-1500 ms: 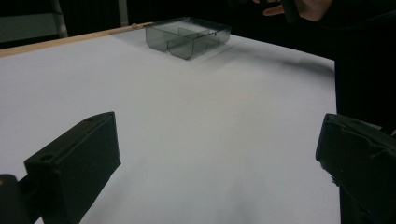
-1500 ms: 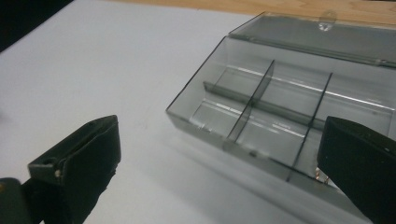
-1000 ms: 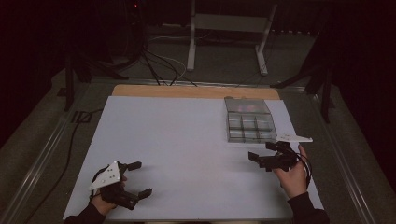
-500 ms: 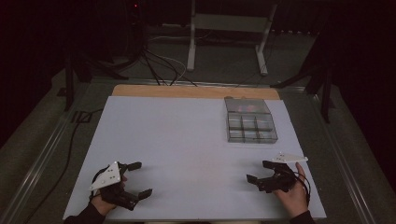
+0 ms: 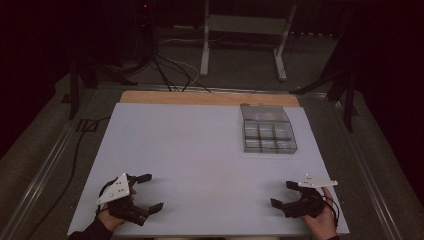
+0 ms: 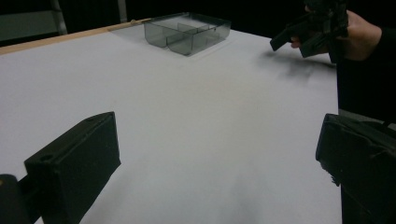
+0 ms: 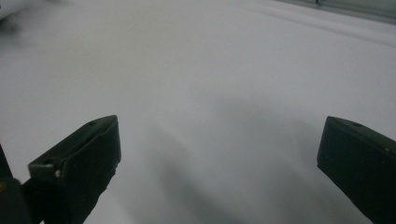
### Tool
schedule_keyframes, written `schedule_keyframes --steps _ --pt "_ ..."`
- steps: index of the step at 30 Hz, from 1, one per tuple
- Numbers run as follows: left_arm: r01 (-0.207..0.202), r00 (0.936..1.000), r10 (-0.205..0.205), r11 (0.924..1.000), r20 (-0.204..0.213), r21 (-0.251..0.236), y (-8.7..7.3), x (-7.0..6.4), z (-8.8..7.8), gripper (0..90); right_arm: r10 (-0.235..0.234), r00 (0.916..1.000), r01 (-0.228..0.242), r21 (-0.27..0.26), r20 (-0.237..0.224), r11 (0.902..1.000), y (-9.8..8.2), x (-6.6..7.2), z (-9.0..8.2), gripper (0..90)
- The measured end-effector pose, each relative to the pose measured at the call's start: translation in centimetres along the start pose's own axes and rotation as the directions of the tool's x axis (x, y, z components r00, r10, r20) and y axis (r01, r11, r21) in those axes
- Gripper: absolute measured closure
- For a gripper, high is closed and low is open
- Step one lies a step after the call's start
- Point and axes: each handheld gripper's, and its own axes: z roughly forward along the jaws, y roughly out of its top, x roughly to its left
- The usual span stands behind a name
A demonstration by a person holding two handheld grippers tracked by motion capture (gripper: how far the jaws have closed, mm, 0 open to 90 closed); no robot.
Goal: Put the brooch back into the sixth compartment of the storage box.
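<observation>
Apparently nothing is underway: the left gripper and right gripper, both wide open and empty, rest well short of the compartment box on the bench.

The table top was a plain pale white with a faint bluish cast, unpatterned, and a strip of light tan wood ran along its far edge. At the far right stood a clear, smoky-grey organiser box, its dividers forming a grid, with a reddish tint in its far compartment. The left gripper was black, with a pale grey plate dotted with small dark spots. The right gripper was black too, its plate the same pale grey. The floor around the table was dull grey-brown, and the background beyond was nearly black.
</observation>
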Motion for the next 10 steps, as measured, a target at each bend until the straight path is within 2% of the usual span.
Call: schedule_keyframes --steps 10 --pt "0.003 1.0000 -0.003 1.0000 -0.001 0.002 -0.04 0.10 0.04 1.1 -0.006 1.0000 0.006 -0.005 0.004 1.0000 0.10 0.01 0.07 0.0"
